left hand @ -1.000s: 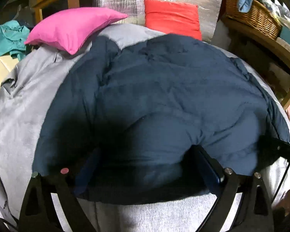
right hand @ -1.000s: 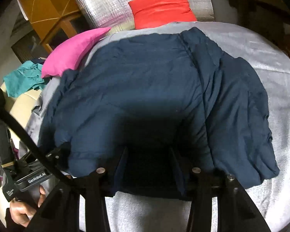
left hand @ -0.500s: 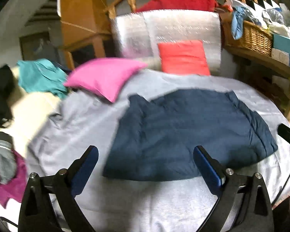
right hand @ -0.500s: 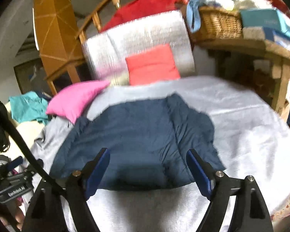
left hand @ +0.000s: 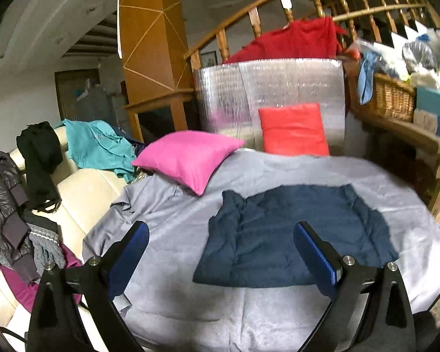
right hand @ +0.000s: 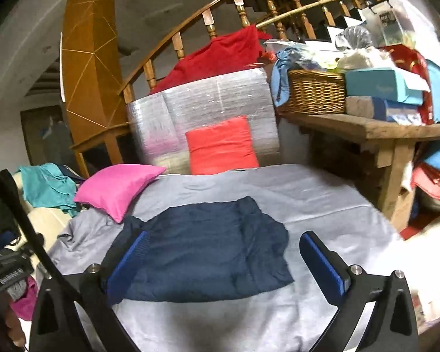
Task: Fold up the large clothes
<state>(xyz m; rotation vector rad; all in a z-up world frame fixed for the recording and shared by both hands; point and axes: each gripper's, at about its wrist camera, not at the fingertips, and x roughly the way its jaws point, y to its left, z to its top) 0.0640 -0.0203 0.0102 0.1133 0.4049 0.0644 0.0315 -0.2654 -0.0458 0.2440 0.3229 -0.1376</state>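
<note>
A dark navy padded jacket point(left hand: 293, 240) point(right hand: 208, 249) lies folded into a compact block on the grey bed sheet point(left hand: 173, 214) point(right hand: 322, 211). My left gripper point(left hand: 220, 234) is raised well above and in front of it, jaws wide open with nothing between the blue pads. My right gripper point(right hand: 224, 243) is likewise lifted clear of the jacket; its jaws are opening to full width and hold nothing. The left gripper's body point(right hand: 6, 270) shows at the left edge of the right wrist view.
A pink pillow point(left hand: 187, 155) and a red cushion point(left hand: 293, 129) lie at the head of the bed against a silver foil panel point(left hand: 267, 94). Clothes pile on a cream chair point(left hand: 73, 193) at left. A wooden shelf with a wicker basket point(right hand: 314, 91) stands at right.
Both grippers let go of the jacket's near edge, opened, and rose back away from it. The jacket now lies folded and looks much smaller in both views.
</note>
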